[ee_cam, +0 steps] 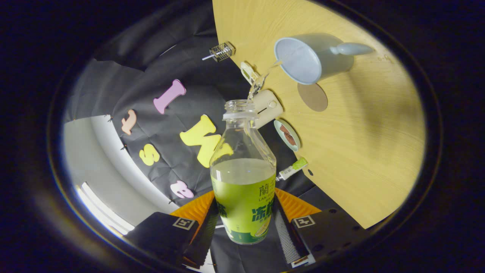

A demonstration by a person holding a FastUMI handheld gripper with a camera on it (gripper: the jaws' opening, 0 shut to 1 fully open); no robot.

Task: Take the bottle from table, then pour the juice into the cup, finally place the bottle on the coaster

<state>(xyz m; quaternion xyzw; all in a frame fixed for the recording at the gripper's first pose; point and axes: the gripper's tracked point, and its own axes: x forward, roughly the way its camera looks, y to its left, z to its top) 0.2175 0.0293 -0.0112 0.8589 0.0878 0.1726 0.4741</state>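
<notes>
Gripper [245,220] clamped on clear plastic bottle with green label [244,178], both fingers pressing label sides. Bottle uncapped, part full of pale juice, tilted, mouth pointing away from fingers. Thin stream arcs from mouth to rim of pale blue mug [308,57] beyond, on light wooden table [363,132]. Round brown coaster [312,96] just beside mug.

The claw [245,220] is tilted sideways, both fingers [204,231] clamped on the bottle [244,182]
</notes>
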